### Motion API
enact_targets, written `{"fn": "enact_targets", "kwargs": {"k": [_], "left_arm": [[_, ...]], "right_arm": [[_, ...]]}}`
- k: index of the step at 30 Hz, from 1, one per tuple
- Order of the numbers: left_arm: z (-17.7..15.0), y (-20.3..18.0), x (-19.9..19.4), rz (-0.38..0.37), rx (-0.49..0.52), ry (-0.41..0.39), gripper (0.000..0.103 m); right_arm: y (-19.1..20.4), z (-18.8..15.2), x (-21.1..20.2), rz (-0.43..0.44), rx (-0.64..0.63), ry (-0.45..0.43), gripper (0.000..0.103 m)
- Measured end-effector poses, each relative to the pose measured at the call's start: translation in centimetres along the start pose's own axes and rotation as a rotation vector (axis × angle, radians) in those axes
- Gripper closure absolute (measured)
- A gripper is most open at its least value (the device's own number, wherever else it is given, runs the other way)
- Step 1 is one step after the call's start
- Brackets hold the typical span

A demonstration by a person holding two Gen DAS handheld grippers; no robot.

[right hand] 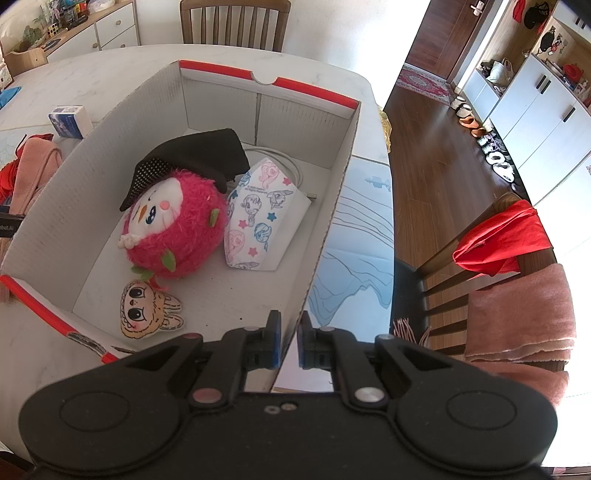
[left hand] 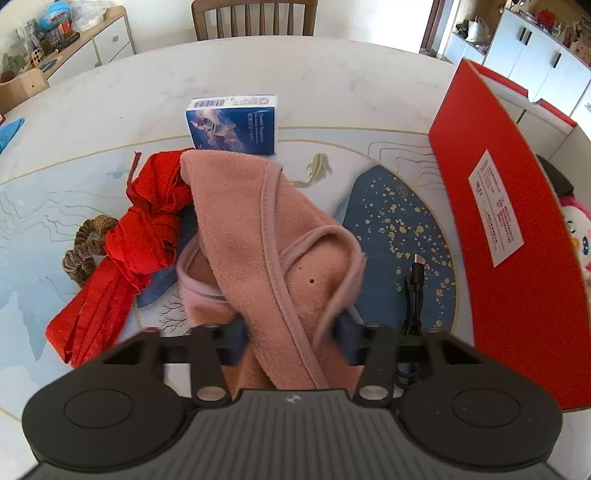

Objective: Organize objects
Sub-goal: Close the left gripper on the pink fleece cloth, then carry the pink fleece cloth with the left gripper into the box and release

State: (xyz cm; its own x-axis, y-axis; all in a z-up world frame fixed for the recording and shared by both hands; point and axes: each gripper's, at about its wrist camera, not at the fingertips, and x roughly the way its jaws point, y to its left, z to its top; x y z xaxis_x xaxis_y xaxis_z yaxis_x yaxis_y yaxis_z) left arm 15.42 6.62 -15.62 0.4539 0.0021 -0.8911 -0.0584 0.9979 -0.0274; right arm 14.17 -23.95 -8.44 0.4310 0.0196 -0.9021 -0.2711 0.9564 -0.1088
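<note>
Wooden chair [right hand: 233,22] behind table; white cabinets [right hand: 532,107] (shoes below).

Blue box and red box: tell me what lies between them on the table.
Left wrist view: only bare table and mat between the blue box and red box, bar a small yellow fish figure.

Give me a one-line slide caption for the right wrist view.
Right gripper clamps the box wall; pink plush lies inside.

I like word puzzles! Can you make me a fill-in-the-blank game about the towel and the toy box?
1. The left gripper holds a ____ towel.
2. The right gripper pinches the wall of the ____.
3. The fluffy pink toy wears a ____ hat.
4. The red cloth lies on the ____.

Missing words: pink; box; black; table
</note>
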Motion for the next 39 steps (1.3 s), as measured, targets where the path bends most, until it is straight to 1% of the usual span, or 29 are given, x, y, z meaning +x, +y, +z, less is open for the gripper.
{"fn": "enact_targets", "kwargs": {"k": [1, 5, 6, 10, 16, 22, 31, 39], "left_arm": [[0.0, 0.1, 0.0, -0.003, -0.002, -0.004, 0.071], [0.1, 0.1, -1.2, -0.014, -0.028, -0.032, 0.075], [-0.3, 1.5, -2.1, -0.018, -0.022, -0.045, 0.075], [0.4, 2.0, -4.1, -0.041, -0.016, -0.078, 0.075], [1.5, 1.7, -8.0, -0.08, 0.013, -0.136, 0.075], [2.6, 0.7, -10.9, -0.125, 0.051, -0.189, 0.075], [4.7, -3.1, -13.8, -0.187, 0.155, -0.258, 0.075], [6.4, -9.1, -15.1, -0.266, 0.279, -0.303, 0.075]], "right_arm": [[0.0, 0.0, 0.0, 0.0, -0.001, 0.0, 0.095], [0.0, 0.0, 0.0, 0.0, 0.0, 0.0, 0.095], [0.0, 0.0, 0.0, 0.0, 0.0, 0.0, 0.095], [0.1, 0.0, 0.0, 0.001, 0.0, 0.0, 0.096], [0.1, -0.1, 0.0, 0.003, 0.001, 0.001, 0.096], [0.1, 0.0, 0.1, 0.004, 0.002, 0.002, 0.096], [0.2, 0.1, 0.1, 0.004, 0.001, 0.002, 0.096], [0.2, 0.1, 0.1, 0.004, 0.002, 0.002, 0.096]]}}
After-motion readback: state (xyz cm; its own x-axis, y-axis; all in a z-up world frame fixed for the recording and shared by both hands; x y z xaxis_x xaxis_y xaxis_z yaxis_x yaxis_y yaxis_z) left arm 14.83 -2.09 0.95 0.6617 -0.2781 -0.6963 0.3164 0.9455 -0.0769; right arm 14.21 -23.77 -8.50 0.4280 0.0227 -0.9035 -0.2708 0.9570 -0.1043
